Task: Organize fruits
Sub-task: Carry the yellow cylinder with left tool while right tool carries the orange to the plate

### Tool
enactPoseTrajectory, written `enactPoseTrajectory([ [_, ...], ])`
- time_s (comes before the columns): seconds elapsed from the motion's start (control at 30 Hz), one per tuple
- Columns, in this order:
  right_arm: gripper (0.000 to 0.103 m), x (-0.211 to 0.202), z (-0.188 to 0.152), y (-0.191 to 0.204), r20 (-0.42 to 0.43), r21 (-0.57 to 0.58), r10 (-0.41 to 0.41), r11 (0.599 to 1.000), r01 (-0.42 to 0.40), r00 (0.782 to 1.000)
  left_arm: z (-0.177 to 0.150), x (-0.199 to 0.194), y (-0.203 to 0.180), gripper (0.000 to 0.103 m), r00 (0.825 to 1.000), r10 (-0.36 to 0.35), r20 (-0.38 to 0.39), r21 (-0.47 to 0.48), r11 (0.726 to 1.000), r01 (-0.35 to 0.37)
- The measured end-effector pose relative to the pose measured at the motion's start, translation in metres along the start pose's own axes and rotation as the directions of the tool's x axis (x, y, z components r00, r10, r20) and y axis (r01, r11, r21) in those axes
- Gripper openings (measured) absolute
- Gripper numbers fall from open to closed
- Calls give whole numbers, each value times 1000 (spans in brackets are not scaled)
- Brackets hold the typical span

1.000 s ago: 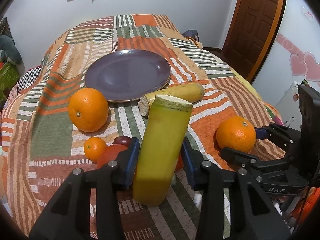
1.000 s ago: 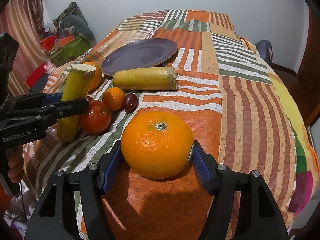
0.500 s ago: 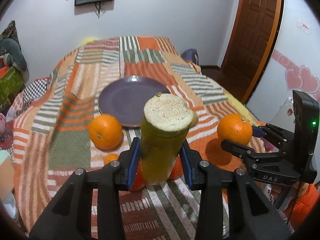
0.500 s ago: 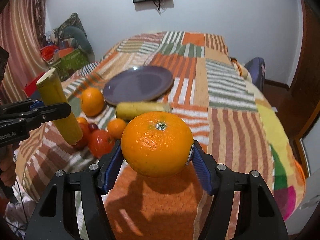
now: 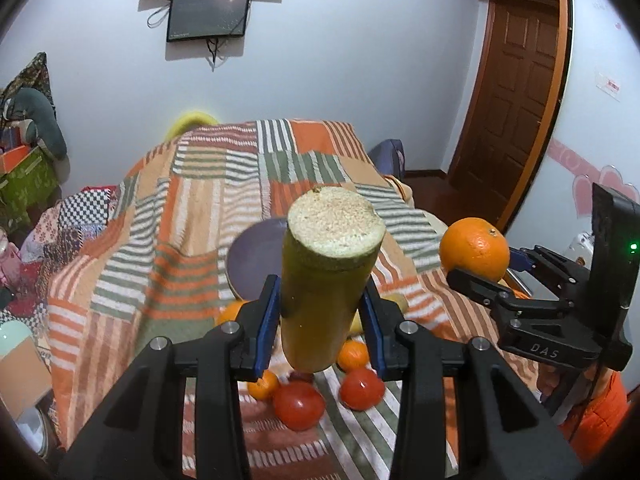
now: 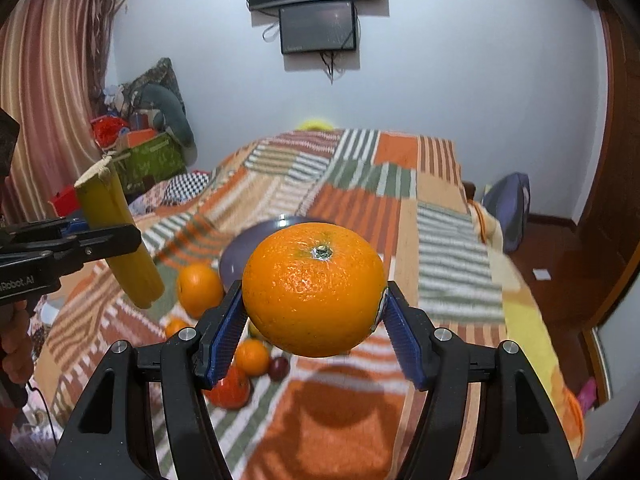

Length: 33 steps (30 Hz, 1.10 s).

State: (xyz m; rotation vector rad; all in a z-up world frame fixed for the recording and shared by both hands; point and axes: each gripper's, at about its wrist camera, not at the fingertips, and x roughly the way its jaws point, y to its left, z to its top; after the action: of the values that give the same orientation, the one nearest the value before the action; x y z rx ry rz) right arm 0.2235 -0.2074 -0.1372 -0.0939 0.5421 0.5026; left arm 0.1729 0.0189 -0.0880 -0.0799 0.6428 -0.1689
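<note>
My left gripper (image 5: pixel 322 320) is shut on a yellow-green cut stalk piece (image 5: pixel 326 280) and holds it upright, high above the bed; it also shows in the right wrist view (image 6: pixel 120 236). My right gripper (image 6: pixel 310 320) is shut on a large orange (image 6: pixel 314 290), also raised; the orange shows in the left wrist view (image 5: pixel 474 250). The purple plate (image 5: pixel 252 256) lies on the striped blanket, partly hidden behind the held pieces. Below lie two red tomatoes (image 5: pixel 298 404), small oranges (image 6: pixel 252 356), a bigger orange (image 6: pixel 199 288) and a dark plum (image 6: pixel 279 367).
The bed has a striped patchwork blanket (image 6: pixel 432 216). A screen (image 6: pixel 318 26) hangs on the far wall. Boxes and bags (image 6: pixel 148 152) are piled at the left. A wooden door (image 5: pixel 516 104) stands at the right. A dark bag (image 6: pixel 510 204) lies beside the bed.
Both grippers have risen well above the bed with their loads. The plate and loose fruit now look smaller and lower in view. The stalk piece went from tilted to upright.
</note>
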Motion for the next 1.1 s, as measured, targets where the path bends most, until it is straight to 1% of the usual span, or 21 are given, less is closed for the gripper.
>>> enactPoseTrajectory([
  [0.3,63,22,29,4,56,-24,-11,1000,13,998,30,24,22,38,1000,12,2,-28,1000,-12],
  [0.43,63,40,39,7,57,-31,-19,999,21,998,40,42,31,38,1000,26,-15,-37,999,-26],
  [0.6,63,59,43,10,47,-40,-26,999,28,999,46,71,42,37,997,49,-54,-35,998,-51],
  [0.73,63,79,44,10,20,-35,-20,999,20,1000,47,98,53,37,994,44,-97,-56,997,-50],
  [0.87,63,97,41,11,-15,-55,-29,998,28,999,44,125,62,37,989,40,-141,-67,997,-50],
  [1.1,63,127,36,9,-96,-89,-23,996,14,995,38,159,67,37,977,-8,-214,-88,996,-11],
])
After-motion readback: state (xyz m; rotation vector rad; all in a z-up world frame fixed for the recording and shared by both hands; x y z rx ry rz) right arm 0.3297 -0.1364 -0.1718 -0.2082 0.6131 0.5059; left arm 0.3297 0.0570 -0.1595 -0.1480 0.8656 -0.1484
